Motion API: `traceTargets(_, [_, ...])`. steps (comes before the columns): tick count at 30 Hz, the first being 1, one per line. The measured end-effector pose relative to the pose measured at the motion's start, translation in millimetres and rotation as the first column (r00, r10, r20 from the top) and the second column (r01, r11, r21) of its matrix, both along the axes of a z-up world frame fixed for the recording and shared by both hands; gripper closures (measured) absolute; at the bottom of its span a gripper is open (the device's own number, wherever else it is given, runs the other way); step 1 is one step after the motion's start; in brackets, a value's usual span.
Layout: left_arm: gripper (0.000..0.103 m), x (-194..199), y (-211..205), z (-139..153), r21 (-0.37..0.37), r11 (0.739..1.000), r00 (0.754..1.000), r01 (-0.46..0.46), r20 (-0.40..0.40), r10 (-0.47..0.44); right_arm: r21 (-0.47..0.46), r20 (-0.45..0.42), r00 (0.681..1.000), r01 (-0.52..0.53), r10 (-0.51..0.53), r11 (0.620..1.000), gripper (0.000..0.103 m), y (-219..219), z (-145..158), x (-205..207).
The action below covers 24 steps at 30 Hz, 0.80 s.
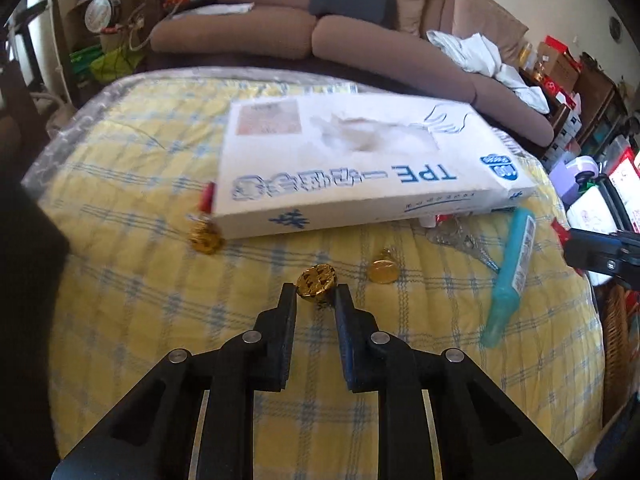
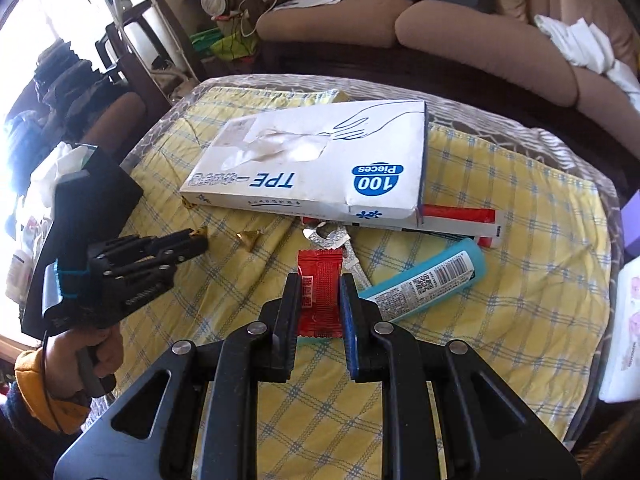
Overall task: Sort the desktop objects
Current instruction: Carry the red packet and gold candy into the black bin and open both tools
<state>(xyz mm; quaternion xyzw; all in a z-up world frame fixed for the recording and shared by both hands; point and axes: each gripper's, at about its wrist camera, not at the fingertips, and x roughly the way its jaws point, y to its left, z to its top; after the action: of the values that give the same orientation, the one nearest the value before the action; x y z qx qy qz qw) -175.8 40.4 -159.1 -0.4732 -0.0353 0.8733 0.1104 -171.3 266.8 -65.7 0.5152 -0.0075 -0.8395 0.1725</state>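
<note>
Desktop objects were still spread over the surface [image 2: 520,208] with its yellow check cloth, so the sorting looked only just begun. The left gripper [image 1: 316,294] had its jaws closed on a gold wrapped candy [image 1: 317,282], near the front edge of the surface. The right gripper [image 2: 320,288] had its jaws closed on a red candy packet [image 2: 320,292], held above the middle of the surface. Those two things were picked up, but no sorted pile or bin could be seen, so I could not tell where they should go. Much was left to sort. A big white glove box [image 2: 320,160] lay across the middle, toward the back edge. A red and white tube [image 2: 460,218] poked out from under it. A teal tube [image 2: 428,280] lay near the right side, just beside a silver foil wrapper [image 2: 326,236]. Two more gold candies [image 1: 206,236] [image 1: 383,268] sat loose on the cloth, one touching the box and one near the left gripper.
</note>
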Motion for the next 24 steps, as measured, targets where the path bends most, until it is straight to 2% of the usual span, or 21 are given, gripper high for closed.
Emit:
traceTargets(6, [0.085,29,-19,46,-0.081,0.997,0.997,-0.011,-0.076,0.005,-0.006,-0.024,1.0,0.003,-0.003,1.0,0.085,0,10,4])
traceTargets(10, [0.085,53,-44,92,-0.118,0.989,0.987,-0.09,-0.144,0.073,-0.013,-0.056,0.998,-0.006,0.006,1.0,0.085,-4,21,9])
traceTargets(12, [0.085,65,-62,113,-0.168,0.969,0.973,-0.182,-0.174,0.152,-0.017,-0.077,0.997,-0.023,0.021,1.0,0.085,-12,28,12])
traceTargets(14, [0.085,81,-81,133,-0.151,0.95,0.948,-0.273,-0.207,0.24,-0.005,-0.086,0.995,-0.051,0.05,0.999,0.085,-28,32,16])
traceTargets(17, [0.084,101,-101,148,-0.176,0.926,0.927,-0.333,-0.239,0.288,0.039,-0.091,0.989,-0.113,0.116,0.993,0.085,-58,33,22])
traceTargets(21, [0.084,116,-121,159,-0.185,0.914,0.916,-0.361,-0.251,0.312,0.077,-0.123,0.976,-0.169,0.178,0.983,0.085,-90,43,36])
traceTargets(23, [0.084,125,-137,168,-0.147,0.914,0.907,-0.378,-0.256,0.334,0.082,-0.144,0.966,-0.204,0.214,0.976,0.085,-106,51,46])
traceTargets(24, [0.084,127,-140,170,-0.133,0.915,0.905,-0.38,-0.257,0.339,0.058,-0.165,0.95,-0.257,0.264,0.965,0.085,-119,59,56])
